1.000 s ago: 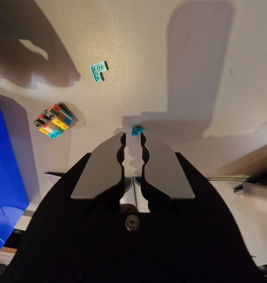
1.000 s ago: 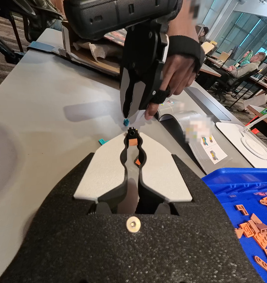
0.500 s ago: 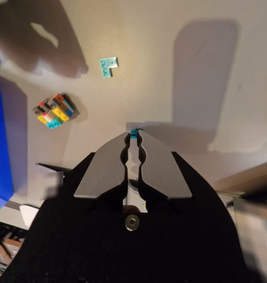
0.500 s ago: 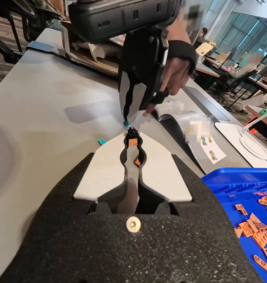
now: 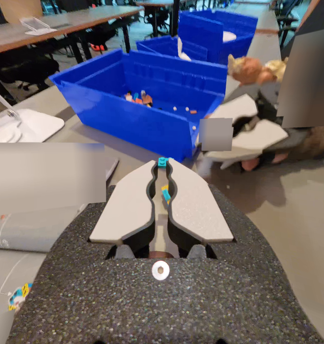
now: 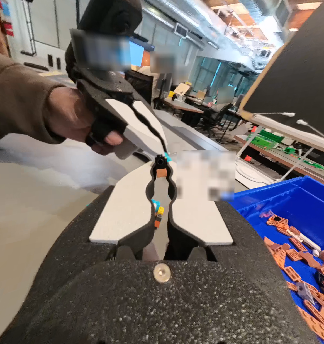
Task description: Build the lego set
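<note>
My left gripper [image 5: 162, 164] is shut on a small teal brick [image 5: 162, 163] and holds it above the table. It also shows in the right wrist view [image 6: 164, 151], coming from the left, its tips almost touching my right gripper's tips. My right gripper [image 6: 161, 165] is shut on a small black and orange piece [image 6: 161, 167]. It shows blurred at the right of the left wrist view [image 5: 209, 141]. The multicoloured partial build lies on the table below, seen between the jaws in both views [image 6: 158, 214] [image 5: 165, 194].
A blue bin [image 5: 138, 119] with loose bricks stands on the table ahead; more blue bins [image 5: 204, 35] stand behind it. In the right wrist view the bin [image 6: 296, 204] holds several orange pieces [image 6: 295, 251]. A white lamp base [image 5: 27, 124] is at the left. An instruction booklet [image 5: 18, 279] lies at the lower left. My left and right fingertips are right by each other.
The left gripper has shut on the teal brick, lifted it off the table and swung level towards the bin. Both grippers have risen and their tips have come together.
</note>
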{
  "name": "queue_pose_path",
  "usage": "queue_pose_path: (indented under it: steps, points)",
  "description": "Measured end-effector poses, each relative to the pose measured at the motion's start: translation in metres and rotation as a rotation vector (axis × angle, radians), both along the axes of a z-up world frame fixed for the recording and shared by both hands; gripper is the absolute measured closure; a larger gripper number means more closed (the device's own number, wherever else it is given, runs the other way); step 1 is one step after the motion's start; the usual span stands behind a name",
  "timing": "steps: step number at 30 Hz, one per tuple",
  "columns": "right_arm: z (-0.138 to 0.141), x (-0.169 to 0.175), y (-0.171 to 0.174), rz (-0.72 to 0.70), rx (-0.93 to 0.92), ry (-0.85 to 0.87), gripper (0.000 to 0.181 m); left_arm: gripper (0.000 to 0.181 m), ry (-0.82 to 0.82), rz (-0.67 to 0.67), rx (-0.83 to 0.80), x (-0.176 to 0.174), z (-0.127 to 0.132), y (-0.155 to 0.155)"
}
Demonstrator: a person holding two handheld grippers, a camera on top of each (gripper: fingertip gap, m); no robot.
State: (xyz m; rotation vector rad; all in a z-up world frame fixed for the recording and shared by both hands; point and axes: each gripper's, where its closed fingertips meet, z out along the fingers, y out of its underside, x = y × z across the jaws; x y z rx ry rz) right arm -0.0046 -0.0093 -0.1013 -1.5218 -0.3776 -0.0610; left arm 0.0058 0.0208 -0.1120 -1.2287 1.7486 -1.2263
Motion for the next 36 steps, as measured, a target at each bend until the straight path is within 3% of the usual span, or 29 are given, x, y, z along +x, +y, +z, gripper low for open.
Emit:
queue_pose_path:
  steps: [8,14,19,22,26,33,36]
  points:
    - [0.007,0.012,-0.007,-0.057,0.041,0.009,0.172,0.173,-0.212,0.033,-0.042,0.042,0.059,-0.003]
    - [0.001,0.014,-0.004,-0.051,0.011,0.039,0.172,0.173,-0.129,0.032,-0.138,0.025,0.106,0.021]
    - [-0.001,0.012,-0.004,-0.023,-0.008,0.067,0.172,0.173,-0.093,0.061,-0.07,-0.002,0.161,0.045]
    - [-0.002,0.011,-0.004,-0.016,-0.012,0.072,0.172,0.173,-0.116,0.081,-0.072,-0.012,0.176,0.047]
    - [-0.002,0.012,-0.004,-0.024,-0.009,0.069,0.172,0.173,-0.181,0.06,-0.196,-0.015,0.158,0.024]
    - [0.004,0.02,-0.005,-0.09,0.033,0.015,0.172,0.173,-0.201,0.091,-0.377,-0.008,0.054,-0.031]
    - [0.005,0.019,-0.006,-0.096,0.045,-0.007,0.172,0.173,-0.21,0.123,-0.39,-0.005,0.036,-0.043]
